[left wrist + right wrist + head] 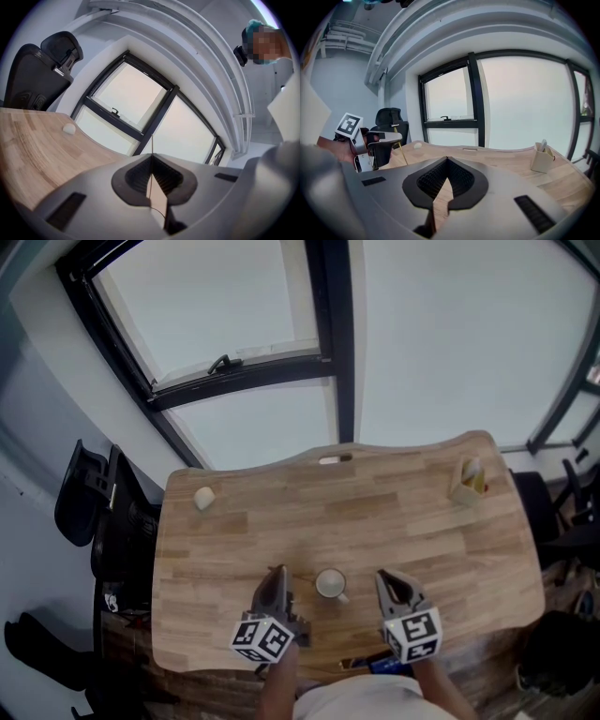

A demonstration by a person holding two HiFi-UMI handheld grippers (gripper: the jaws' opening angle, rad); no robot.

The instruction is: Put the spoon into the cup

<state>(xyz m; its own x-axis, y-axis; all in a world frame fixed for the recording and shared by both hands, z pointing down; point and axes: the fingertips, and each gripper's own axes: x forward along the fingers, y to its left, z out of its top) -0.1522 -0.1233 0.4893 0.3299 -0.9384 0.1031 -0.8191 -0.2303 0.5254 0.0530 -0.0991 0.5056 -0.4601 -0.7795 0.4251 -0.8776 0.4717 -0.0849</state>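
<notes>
Spoon (400,146) pinched tight in your left gripper (278,572), just left of the cup (330,583); right gripper (387,577) jaws together, empty.

The cup (329,583) is set near the front edge of the surface (403,521), between the left tongs (277,574) and the right tongs (386,577). The spoon (400,145) is held in the left tongs. A small round object (203,498) is placed far left and a box (468,481) far right. A chair (89,493) is stood left of the surface, with a window (450,343) behind.
</notes>
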